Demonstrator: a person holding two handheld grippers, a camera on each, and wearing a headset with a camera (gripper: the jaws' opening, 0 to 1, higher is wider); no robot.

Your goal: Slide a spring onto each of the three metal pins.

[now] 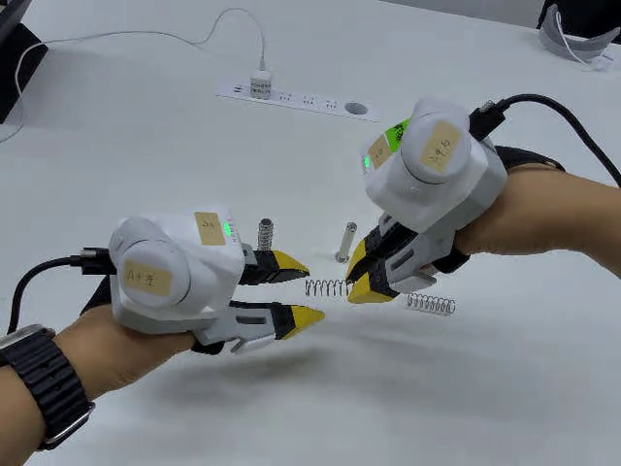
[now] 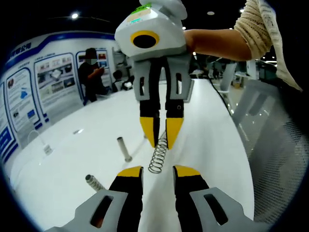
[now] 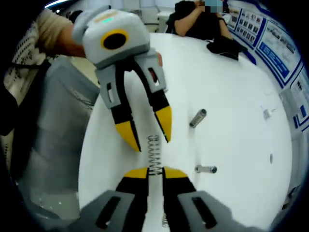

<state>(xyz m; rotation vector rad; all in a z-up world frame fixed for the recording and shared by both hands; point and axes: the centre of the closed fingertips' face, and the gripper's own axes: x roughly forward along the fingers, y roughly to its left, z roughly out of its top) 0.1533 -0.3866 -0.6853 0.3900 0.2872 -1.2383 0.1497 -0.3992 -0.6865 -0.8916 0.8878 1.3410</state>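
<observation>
Left claw (image 1: 312,290) gapes wide near the spring (image 1: 330,287) that right claw (image 1: 356,282) pinches.

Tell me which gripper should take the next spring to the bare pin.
Right. The right gripper is already shut on a spring, and the bare pin is close beside its jaws. The left gripper is open and holds nothing.

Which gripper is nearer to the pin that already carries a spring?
Left. The left gripper, jaws open, has its upper jaw just in front of that pin; the right gripper is farther off, shut on another spring.
</observation>
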